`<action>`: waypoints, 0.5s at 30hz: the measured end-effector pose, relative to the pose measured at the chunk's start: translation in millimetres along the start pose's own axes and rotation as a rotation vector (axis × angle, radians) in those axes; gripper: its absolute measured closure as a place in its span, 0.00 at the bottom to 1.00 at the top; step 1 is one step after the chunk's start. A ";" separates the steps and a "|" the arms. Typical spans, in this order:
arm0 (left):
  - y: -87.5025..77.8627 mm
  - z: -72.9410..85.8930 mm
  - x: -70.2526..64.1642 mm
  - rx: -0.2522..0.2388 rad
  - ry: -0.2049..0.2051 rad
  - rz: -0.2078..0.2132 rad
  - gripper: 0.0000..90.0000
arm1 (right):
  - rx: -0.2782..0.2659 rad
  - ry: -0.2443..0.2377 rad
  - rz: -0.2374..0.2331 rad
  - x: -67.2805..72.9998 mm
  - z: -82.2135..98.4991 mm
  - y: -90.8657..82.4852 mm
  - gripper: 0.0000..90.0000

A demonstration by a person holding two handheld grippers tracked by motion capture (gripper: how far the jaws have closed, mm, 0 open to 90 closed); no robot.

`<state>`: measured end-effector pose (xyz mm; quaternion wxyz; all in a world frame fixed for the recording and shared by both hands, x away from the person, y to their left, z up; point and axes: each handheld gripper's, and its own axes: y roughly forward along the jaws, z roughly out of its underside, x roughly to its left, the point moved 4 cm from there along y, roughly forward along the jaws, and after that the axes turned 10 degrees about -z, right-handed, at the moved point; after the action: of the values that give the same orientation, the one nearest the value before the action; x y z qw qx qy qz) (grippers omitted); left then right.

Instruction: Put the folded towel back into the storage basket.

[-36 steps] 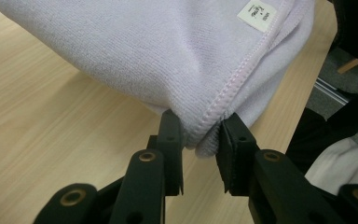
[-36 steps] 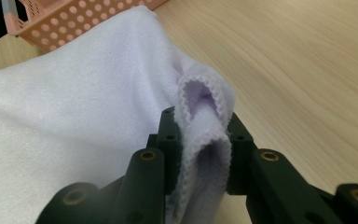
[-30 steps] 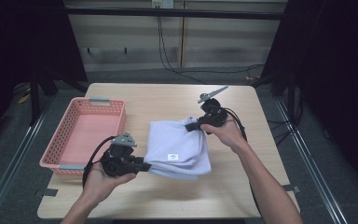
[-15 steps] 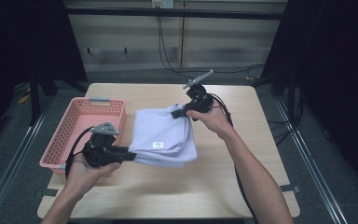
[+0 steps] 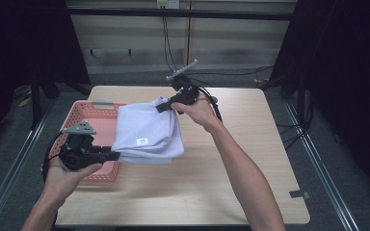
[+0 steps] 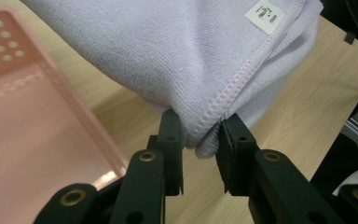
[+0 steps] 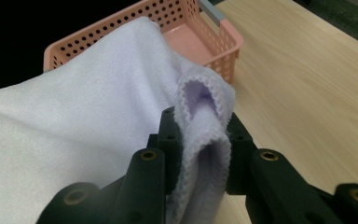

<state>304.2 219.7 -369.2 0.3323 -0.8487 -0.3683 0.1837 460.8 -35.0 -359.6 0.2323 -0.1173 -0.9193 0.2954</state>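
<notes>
A folded pale lilac towel (image 5: pixel 147 132) with a small white label hangs in the air between both grippers, over the right edge of the pink basket (image 5: pixel 94 113). My left gripper (image 5: pixel 114 155) is shut on the towel's near corner; in the left gripper view the stitched hem (image 6: pixel 223 100) is pinched between the jaws of the left gripper (image 6: pixel 200 140). My right gripper (image 5: pixel 161 106) is shut on the far corner, and in the right gripper view a fold of towel (image 7: pixel 200 116) bulges between the jaws of the right gripper (image 7: pixel 200 140).
The pink perforated basket (image 7: pixel 177 21) sits at the table's left side with a grey handle at its far end; its floor (image 6: pixel 23 154) looks bare. The wooden table (image 5: pixel 241 159) extends to the right. Dark floor and rails surround the table.
Both grippers have carried the towel to the left and lifted it off the table; it now hangs partly over the basket.
</notes>
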 end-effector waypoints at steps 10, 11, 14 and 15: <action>-22.6 14.7 32.5 0.024 -0.026 -0.041 0.81 | 0.001 -0.004 -0.042 7.4 -25.4 35.1 0.82; -25.2 16.0 36.0 0.027 -0.038 -0.044 0.81 | 0.010 -0.008 -0.047 7.7 -26.2 38.3 0.82; -28.9 19.0 43.8 0.032 -0.051 -0.058 0.81 | 0.005 -0.004 -0.060 7.6 -31.1 51.0 0.82; -30.3 20.4 46.5 0.027 -0.060 -0.066 0.81 | 0.008 -0.006 -0.059 7.4 -32.4 53.7 0.82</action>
<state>308.3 278.6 -365.6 0.3383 -0.8257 -0.4033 0.2027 474.7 26.3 -365.9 0.2387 -0.0882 -0.9218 0.2925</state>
